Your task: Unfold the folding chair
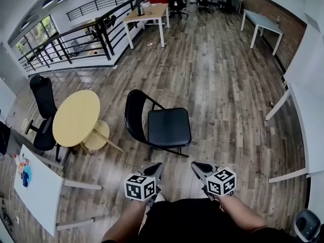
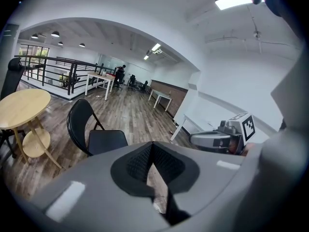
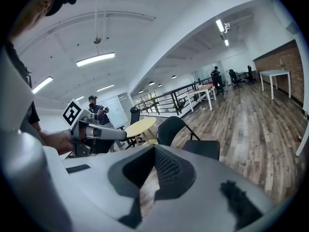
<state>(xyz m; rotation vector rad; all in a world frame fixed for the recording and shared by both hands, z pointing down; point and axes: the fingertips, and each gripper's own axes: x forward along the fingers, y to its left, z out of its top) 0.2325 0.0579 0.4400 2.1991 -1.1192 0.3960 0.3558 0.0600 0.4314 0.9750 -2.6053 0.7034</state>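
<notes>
Grey-brown wooden plank floor (image 1: 223, 85) fills a large open office, and a black metal railing (image 1: 76, 39) runs along the far left side. Near the middle of the floor stands the black folding chair with a padded seat and a thin metal frame (image 1: 157, 125). It is unfolded: the seat lies flat, the rounded back is upright on its left side, and its legs rest on the floor. Just left of it is a round yellow wooden desk with a small lower shelf (image 1: 76, 118), and a black office chair (image 1: 43, 105) stands behind that desk. A white rectangular desk (image 1: 38, 186) is at the near left.

The left gripper (image 1: 156, 168) and the right gripper (image 1: 199, 167) are side by side at the near edge, both pointing toward the folding chair and apart from it. In the left gripper view, the left gripper (image 2: 152, 149) has its jaws pressed together with nothing between them, and the folding chair (image 2: 94, 132) is seen beyond on the left. In the right gripper view, the right gripper (image 3: 154, 151) is also closed and empty, with the folding chair (image 3: 193, 137) beyond it.
</notes>
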